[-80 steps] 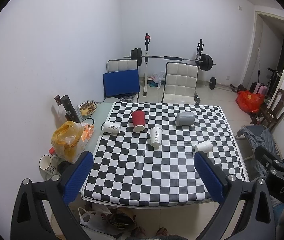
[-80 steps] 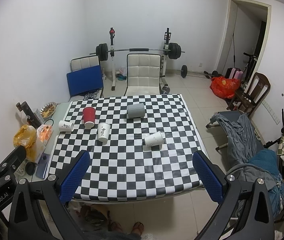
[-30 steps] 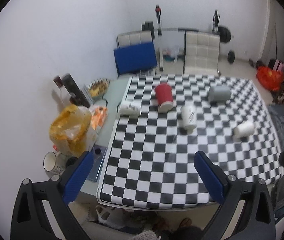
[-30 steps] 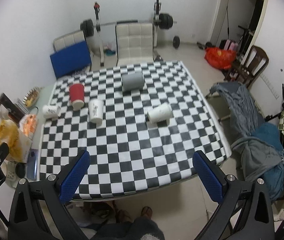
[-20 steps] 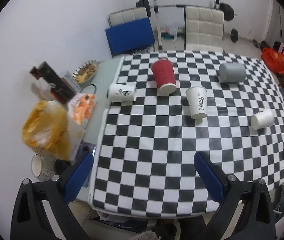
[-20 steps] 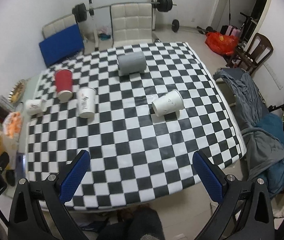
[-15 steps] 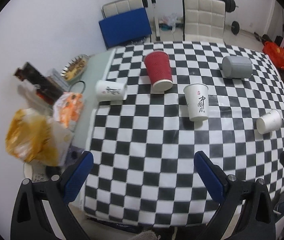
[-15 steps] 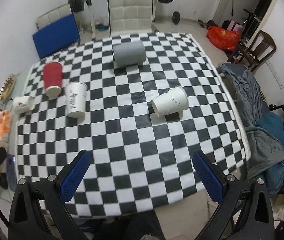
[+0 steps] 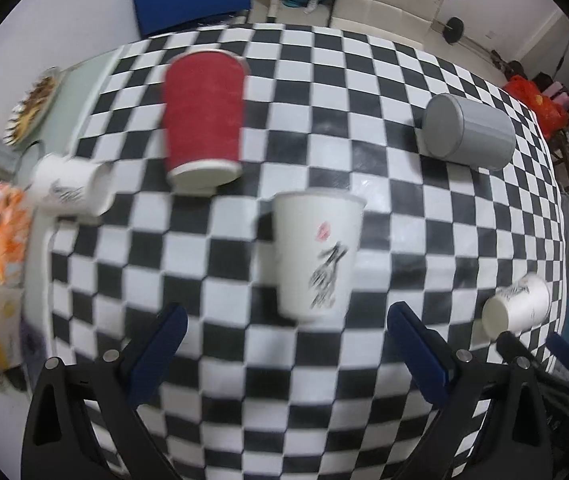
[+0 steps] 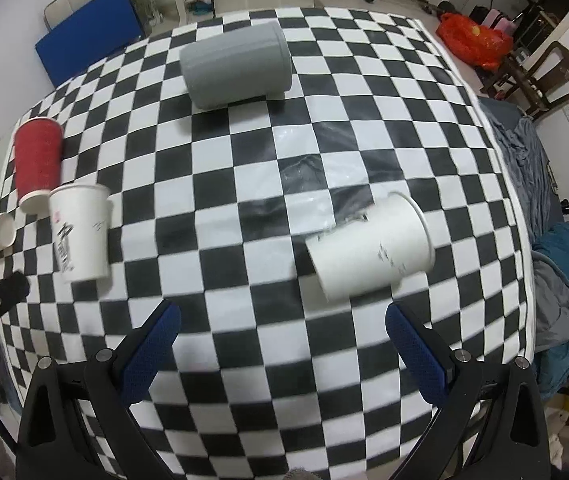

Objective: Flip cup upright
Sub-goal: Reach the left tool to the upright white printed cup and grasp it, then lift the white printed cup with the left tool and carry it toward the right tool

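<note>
1. Above the table's (image 9: 212, 432) near edge, left wrist view: left gripper (image 9: 286, 334) spread wide, empty; an inverted printed white cup (image 9: 316, 254) stands just beyond it, an inverted red cup (image 9: 204, 116) farther back.
2. Right wrist view: right gripper (image 10: 282, 328) spread wide, empty; white cup (image 10: 372, 246) lies on its side toward the table's right edge; grey cup (image 10: 236, 66) lies sideways near the far edge.

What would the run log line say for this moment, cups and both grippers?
left gripper: open, above upside-down white cup | right gripper: open, near tipped white cup | red cup: upside down | grey cup: on side
</note>
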The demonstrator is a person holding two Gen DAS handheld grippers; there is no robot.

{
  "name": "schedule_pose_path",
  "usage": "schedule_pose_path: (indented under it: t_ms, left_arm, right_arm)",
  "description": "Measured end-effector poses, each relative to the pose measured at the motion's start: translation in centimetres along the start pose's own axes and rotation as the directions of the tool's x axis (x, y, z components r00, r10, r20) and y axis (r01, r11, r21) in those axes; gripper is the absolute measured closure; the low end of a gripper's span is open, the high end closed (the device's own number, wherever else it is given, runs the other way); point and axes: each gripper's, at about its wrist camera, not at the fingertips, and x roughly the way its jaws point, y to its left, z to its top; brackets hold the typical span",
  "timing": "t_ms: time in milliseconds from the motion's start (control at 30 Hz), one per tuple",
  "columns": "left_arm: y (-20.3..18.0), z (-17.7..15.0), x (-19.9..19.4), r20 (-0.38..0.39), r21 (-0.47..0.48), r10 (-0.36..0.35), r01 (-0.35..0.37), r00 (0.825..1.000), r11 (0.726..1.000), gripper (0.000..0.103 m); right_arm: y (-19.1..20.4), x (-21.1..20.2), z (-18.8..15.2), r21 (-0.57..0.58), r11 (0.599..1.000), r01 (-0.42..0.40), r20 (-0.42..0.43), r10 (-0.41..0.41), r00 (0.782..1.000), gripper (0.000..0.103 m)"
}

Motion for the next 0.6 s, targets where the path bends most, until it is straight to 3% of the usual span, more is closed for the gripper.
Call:
schedule_pose_path:
  t_ms: [167, 367, 600]
  left_arm:
    - [-1.2, 1.8, 2.8, -0.038, 0.033, -0.005, 0.006, 0.999, 0.999, 0.009]
    - [-1.6, 1.8, 5.4, -0.088, 0.071, 0.005, 0.001, 0.996, 0.997, 0.045]
    - [-0.4, 1.1, 4.3, -0.055, 0.057, -0.009, 0.012, 0.998, 0.998, 0.046]
  right_arm:
    - [0.2, 2.5, 2.2, -0.004, 1.000, -0.021, -0.037, 0.020, 0.999, 0.000]
    - [1.0, 4.8, 3.8, -0.021, 0.999, -0.041, -0.070, 0.039, 0.997, 0.000]
    - [1.8, 5.6, 4.4, -0.048, 0.998, -0.050, -0.090, 0.046, 0.995, 0.000]
